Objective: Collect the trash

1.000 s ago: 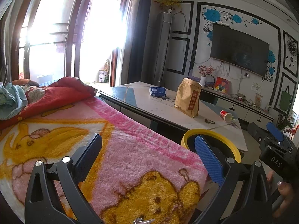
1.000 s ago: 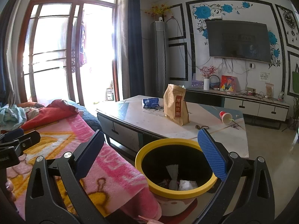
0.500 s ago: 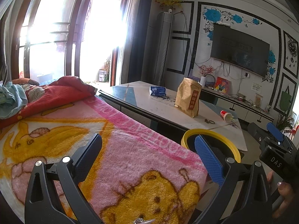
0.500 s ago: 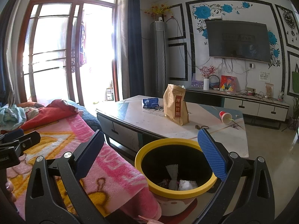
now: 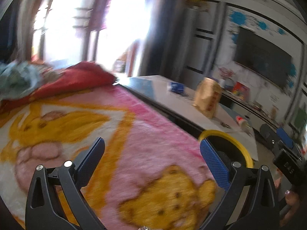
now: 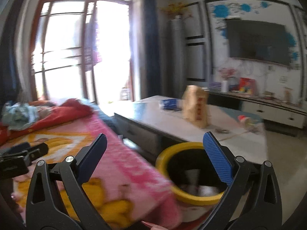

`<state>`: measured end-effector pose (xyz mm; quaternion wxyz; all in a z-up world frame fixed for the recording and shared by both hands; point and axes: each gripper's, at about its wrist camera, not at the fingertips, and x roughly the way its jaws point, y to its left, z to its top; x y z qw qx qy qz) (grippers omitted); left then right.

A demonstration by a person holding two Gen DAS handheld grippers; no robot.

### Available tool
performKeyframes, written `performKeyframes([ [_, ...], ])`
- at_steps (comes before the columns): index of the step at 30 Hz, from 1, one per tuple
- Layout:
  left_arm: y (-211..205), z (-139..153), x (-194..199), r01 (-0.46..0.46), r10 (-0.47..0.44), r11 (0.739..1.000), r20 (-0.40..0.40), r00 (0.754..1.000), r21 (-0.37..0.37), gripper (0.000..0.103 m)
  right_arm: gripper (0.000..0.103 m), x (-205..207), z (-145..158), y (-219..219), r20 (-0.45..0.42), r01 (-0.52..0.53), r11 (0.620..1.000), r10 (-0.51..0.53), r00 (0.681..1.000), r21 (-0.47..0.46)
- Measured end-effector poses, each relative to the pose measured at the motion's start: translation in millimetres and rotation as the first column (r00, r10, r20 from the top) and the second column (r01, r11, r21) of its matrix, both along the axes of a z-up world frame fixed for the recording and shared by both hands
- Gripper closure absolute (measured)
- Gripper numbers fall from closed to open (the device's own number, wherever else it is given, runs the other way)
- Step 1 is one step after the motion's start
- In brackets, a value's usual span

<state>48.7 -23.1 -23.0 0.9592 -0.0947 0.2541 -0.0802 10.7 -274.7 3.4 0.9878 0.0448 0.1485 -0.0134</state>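
A sunlit living room, blurred in both views. One round bin (image 6: 193,197) with a yellow rim and black liner stands on the floor between the bed and the long pale table (image 6: 172,122); only the right view sees inside, where pale crumpled scraps lie. On the table: one tall brown paper bag (image 6: 195,107), one blue packet (image 6: 168,103), one tipped red-and-white cup (image 6: 243,119). A fuzzy pink-and-yellow blanket (image 5: 134,143) covers the bed. Left gripper (image 5: 151,159) and right gripper (image 6: 154,151) both have fingers spread, empty.
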Motion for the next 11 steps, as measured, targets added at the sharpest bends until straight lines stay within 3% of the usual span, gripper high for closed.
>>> performKeyframes([
  [3,60,-7,-8,-0.158,0.158,0.987,-0.048,0.986,-0.01,0.006,0.011,17,6,55,-0.022,-0.182,0.983,0.182,0.983,0.021],
  [5,118,-14,-20,-0.32,0.321,0.947,-0.077,0.944,0.025,0.006,0.011,32,10,118,-0.065,-0.361,0.932,0.363,0.93,0.032],
  [6,153,-19,-27,-0.415,0.418,0.908,-0.098,0.903,0.053,0.006,0.011,36,11,140,-0.079,-0.417,0.908,0.419,0.905,0.042],
  [7,177,-22,-33,-0.478,0.483,0.875,-0.115,0.868,0.074,0.006,0.011,40,11,179,-0.106,-0.505,0.861,0.508,0.855,0.05],
  [9,248,-35,-50,-0.637,0.652,0.758,-0.187,0.735,0.139,0.006,0.011,43,5,250,-0.199,-0.651,0.758,0.643,0.739,0.034],
  [10,288,-42,-63,-0.704,0.72,0.692,-0.227,0.656,0.16,0.006,0.011,43,-2,296,-0.266,-0.733,0.68,0.711,0.651,0.026],
  [11,315,-48,-71,-0.736,0.75,0.656,-0.252,0.611,0.168,0.006,0.011,41,-8,326,-0.312,-0.77,0.638,0.735,0.602,0.017],
])
